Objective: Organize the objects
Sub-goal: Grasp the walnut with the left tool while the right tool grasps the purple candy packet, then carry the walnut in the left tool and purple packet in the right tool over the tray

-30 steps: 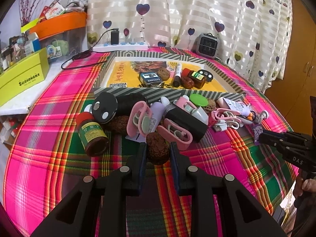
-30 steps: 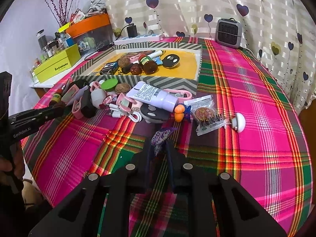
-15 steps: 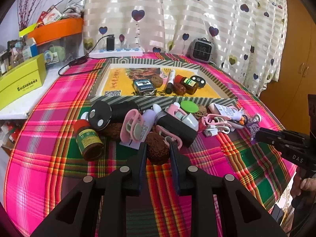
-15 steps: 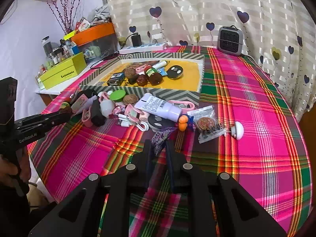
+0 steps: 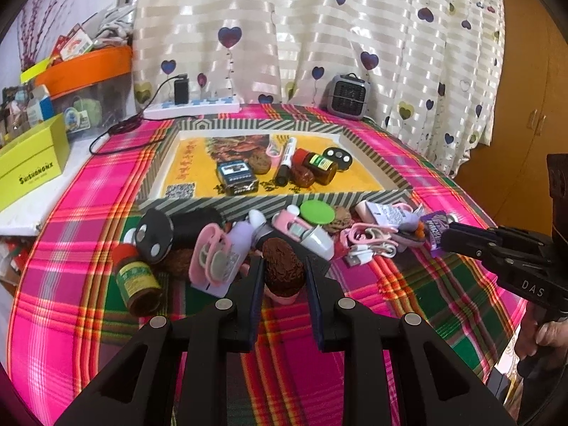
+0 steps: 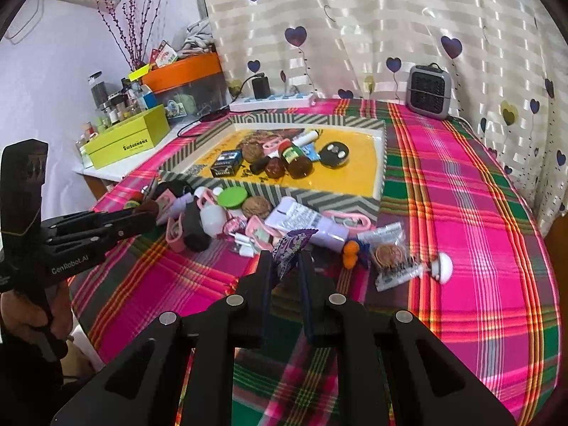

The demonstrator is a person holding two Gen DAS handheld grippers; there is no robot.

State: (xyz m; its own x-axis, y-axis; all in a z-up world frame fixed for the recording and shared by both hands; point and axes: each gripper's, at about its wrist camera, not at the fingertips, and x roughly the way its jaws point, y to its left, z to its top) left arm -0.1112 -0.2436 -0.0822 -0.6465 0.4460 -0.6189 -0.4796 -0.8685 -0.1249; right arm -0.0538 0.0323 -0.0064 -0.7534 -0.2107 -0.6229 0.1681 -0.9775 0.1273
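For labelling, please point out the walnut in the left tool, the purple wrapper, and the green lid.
walnut (image 5: 283,266): left wrist view, its middle.
purple wrapper (image 6: 291,248): right wrist view, centre.
green lid (image 5: 317,212): left wrist view, top face.

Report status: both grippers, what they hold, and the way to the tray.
Left gripper shut on walnut, lifted. Right gripper shut on purple packet. Tray ahead; clutter pile lies between.

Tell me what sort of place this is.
Probably a room in a home: a heart-print striped curtain, a pink plaid tablecloth under household clutter, and a small grey desk heater.
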